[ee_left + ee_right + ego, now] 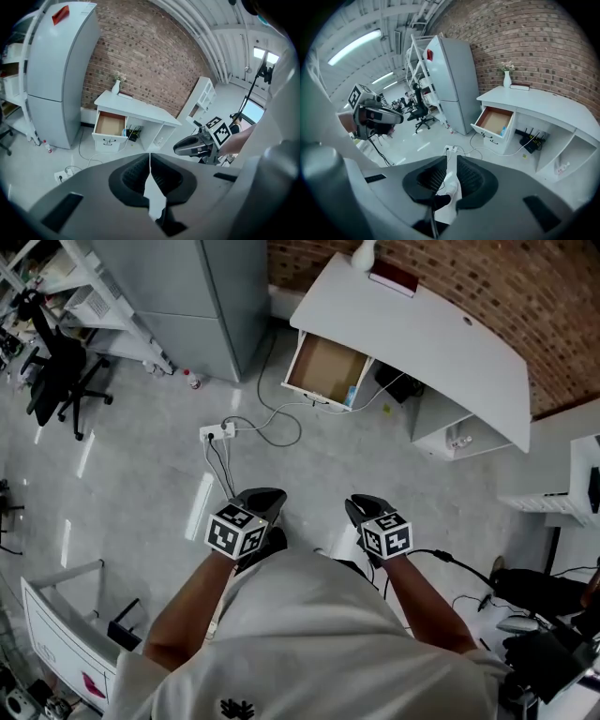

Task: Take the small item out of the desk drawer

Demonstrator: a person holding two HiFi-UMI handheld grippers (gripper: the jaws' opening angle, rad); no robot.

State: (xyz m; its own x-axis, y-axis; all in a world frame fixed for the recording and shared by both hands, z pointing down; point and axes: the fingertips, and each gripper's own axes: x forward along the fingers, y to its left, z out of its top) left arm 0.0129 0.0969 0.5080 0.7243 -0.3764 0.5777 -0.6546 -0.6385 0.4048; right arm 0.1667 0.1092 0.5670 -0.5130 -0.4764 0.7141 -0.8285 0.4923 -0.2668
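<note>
The white desk [441, 343] stands far ahead against the brick wall, and its drawer [323, 371] is pulled open. A small blue item [352, 395] lies at the drawer's right side and also shows in the gripper views as the blue item [124, 132] and the blue item [503, 131]. Both grippers hang low in front of the person's body, well short of the desk. My left gripper [265, 495] is shut and empty, its jaw tips meeting in the left gripper [150, 157] view. My right gripper [366, 505] is open, with a narrow empty gap in the right gripper [451, 161] view.
A tall grey cabinet [187, 296] stands left of the desk. A power strip [217, 432] with trailing cables lies on the floor between me and the drawer. A black office chair [56, 371] sits far left. A white vase [364, 253] and a red book [394, 279] rest on the desk.
</note>
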